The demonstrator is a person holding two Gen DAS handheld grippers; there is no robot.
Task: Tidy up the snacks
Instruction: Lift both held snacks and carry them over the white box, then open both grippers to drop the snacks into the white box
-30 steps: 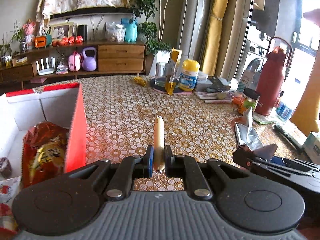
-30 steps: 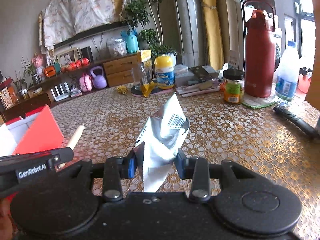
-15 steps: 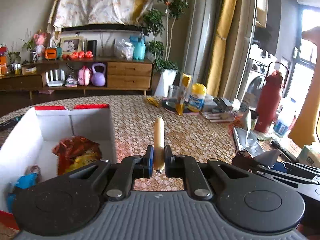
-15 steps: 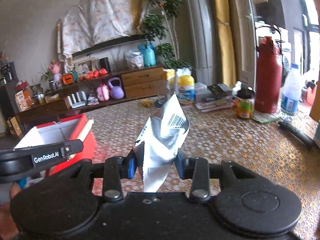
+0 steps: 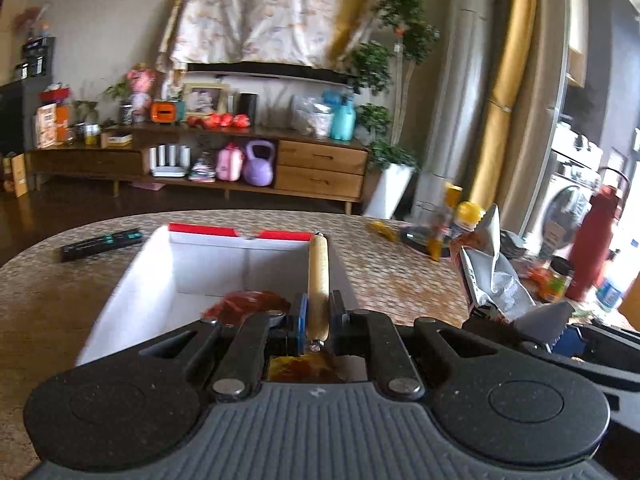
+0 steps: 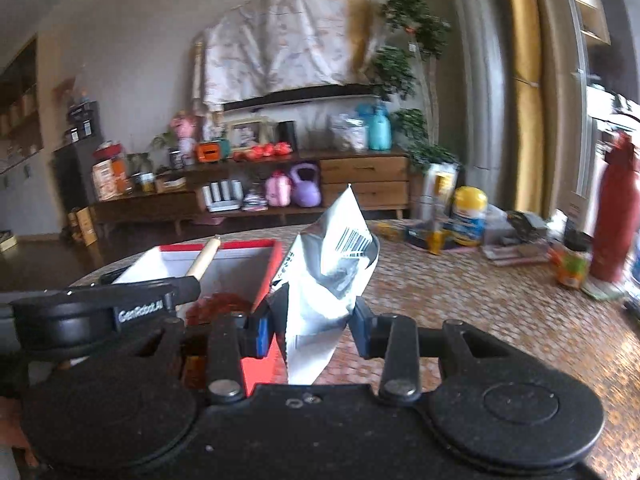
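My left gripper (image 5: 317, 322) is shut on a tan sausage stick (image 5: 317, 280) and holds it upright over the white-lined red box (image 5: 160, 264). A red snack bag (image 5: 244, 306) lies inside the box. My right gripper (image 6: 308, 326) is shut on a crumpled silver snack bag (image 6: 332, 272) and holds it just right of the box's red wall (image 6: 272, 268). The silver bag also shows in the left wrist view (image 5: 492, 276), and the sausage stick in the right wrist view (image 6: 204, 258).
A black remote (image 5: 100, 242) lies left of the box on the patterned table (image 6: 460, 300). At the far right stand a yellow-capped bottle (image 6: 468, 216), a small jar (image 6: 574, 264), a tall red flask (image 6: 614, 212) and some books.
Both grippers have moved left with their snacks. The left one now holds the sausage stick over the box; the right one has come up to the box's right wall.
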